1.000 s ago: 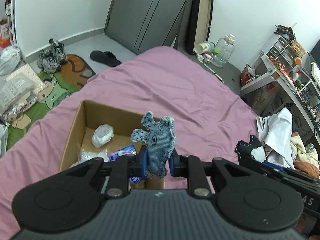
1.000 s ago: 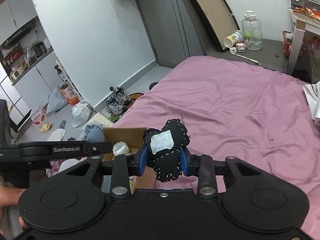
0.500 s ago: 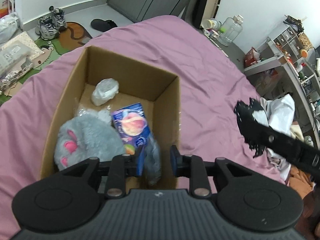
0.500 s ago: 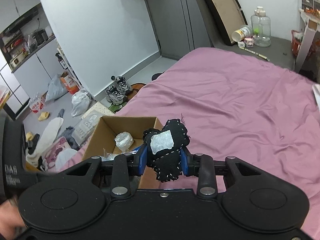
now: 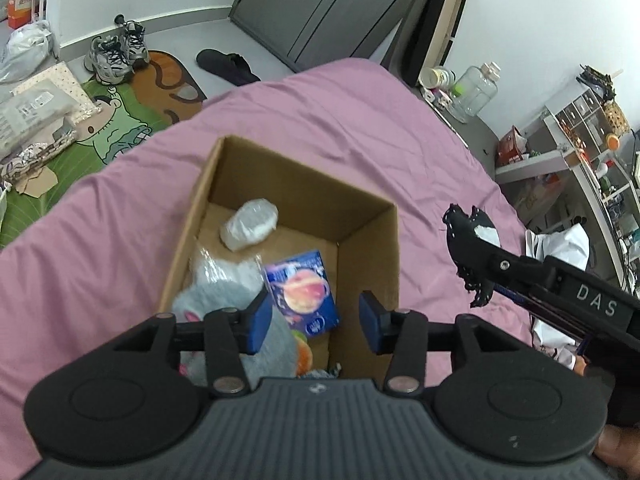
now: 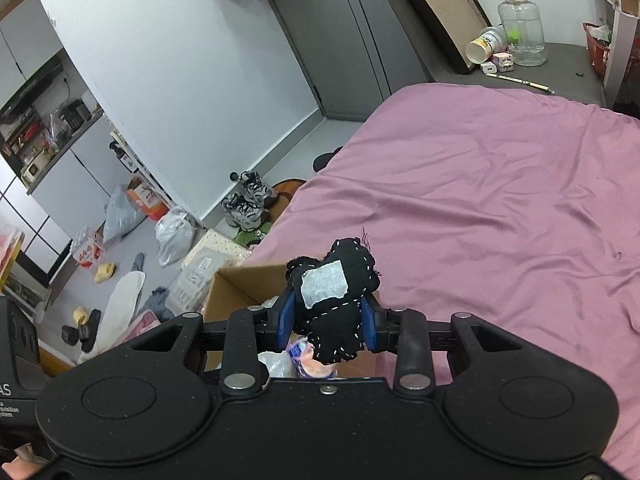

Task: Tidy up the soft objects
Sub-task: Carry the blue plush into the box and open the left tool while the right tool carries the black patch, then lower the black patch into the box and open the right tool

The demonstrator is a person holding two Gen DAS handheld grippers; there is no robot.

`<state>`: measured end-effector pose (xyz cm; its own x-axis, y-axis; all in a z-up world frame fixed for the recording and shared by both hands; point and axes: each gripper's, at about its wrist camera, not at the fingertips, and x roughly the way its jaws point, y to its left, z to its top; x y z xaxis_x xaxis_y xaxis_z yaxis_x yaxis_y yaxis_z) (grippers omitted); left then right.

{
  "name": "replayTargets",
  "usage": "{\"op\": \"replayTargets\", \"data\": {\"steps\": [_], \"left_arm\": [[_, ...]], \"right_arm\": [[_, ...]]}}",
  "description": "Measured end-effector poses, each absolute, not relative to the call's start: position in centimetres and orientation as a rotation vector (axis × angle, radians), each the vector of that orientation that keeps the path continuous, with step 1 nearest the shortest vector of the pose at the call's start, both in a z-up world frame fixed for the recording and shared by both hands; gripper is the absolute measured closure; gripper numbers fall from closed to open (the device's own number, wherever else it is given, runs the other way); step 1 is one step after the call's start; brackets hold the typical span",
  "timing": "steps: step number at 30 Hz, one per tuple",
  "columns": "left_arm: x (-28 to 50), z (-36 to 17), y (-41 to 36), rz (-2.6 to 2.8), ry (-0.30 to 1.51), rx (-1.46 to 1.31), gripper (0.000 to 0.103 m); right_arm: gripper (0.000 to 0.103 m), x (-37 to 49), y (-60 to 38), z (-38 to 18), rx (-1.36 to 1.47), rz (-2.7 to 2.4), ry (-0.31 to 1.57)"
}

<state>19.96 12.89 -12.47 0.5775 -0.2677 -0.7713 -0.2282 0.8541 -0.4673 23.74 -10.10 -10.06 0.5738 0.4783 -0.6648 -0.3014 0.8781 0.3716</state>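
Bedroom scene, pink bedsheet (image 5: 340,120) filling most of both views, cardboard box (image 5: 372,248) sitting on it.

Nearest in left wrist view: left gripper (image 5: 312,322) hanging right over the box's near end, blue pads spread wide, nothing between them. Tilted down so it looks into the box. Below it, inside the box: grey plush (image 5: 232,300) at the near-left, blue packet (image 5: 302,294) just beside it, clear-wrapped white bundle (image 5: 250,224) toward the far wall. A bit of orange and something dark at the very near edge, too hidden to name.

Right gripper (image 6: 328,322) pinched tight on the black stitched toy (image 6: 336,300), white patch facing the camera. From the left view the same toy (image 5: 468,248) sits off the box's right side, above the sheet, outside the rim; the gripper body slants in from the lower right. From the right view the box corner (image 6: 240,284) shows just behind and left of the toy.

Step judged: left side's drop looks done, right side's deposit pending. Next move calls for carrying the right gripper leftward over the rim, lowering into the free patch near the right wall, then spreading the pads. Left gripper should clear out so the two don't bump.

Farther off: sneakers (image 5: 116,52) and cartoon floor mat (image 5: 132,120) on the floor, grey wardrobe (image 5: 340,0) at the back wall, water jug (image 6: 522,32) by it.
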Motion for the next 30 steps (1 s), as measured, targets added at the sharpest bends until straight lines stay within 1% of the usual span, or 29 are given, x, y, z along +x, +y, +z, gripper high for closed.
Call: {"op": "replayTargets", "data": {"steps": [4, 9, 21, 25, 26, 27, 28, 29, 30], "left_arm": [[20.4, -12.0, 13.7, -0.008, 0.95, -0.551, 0.046], [20.9, -11.9, 14.4, 0.006, 0.942, -0.516, 0.042], [21.2, -12.2, 15.7, 0.049, 0.946, -0.501, 0.04], [21.3, -12.0, 15.6, 0.049, 0.947, -0.487, 0.04], [21.3, -11.9, 15.5, 0.051, 0.949, -0.483, 0.04], [21.3, -11.9, 15.4, 0.054, 0.95, -0.482, 0.04], [21.3, -11.8, 15.4, 0.057, 0.951, -0.482, 0.04], [21.3, -11.6, 15.3, 0.061, 0.951, -0.481, 0.04], [21.2, -11.4, 15.3, 0.065, 0.95, -0.479, 0.04]], "right_arm": [[0.069, 24.1, -9.6, -10.1, 0.197, 0.493, 0.842], [0.068, 24.6, -9.3, -10.5, 0.194, 0.524, 0.851], [0.067, 26.3, -8.6, -11.1, 0.257, 0.527, 0.838], [0.061, 26.3, -8.3, -11.0, 0.289, 0.568, 0.827], [0.058, 26.3, -8.1, -11.0, 0.293, 0.578, 0.827], [0.049, 26.2, -8.0, -10.9, 0.297, 0.596, 0.824], [0.043, 26.1, -8.0, -10.8, 0.302, 0.613, 0.827], [0.033, 26.1, -8.0, -10.7, 0.305, 0.613, 0.827], [0.031, 26.0, -8.1, -10.6, 0.308, 0.603, 0.822]]}}
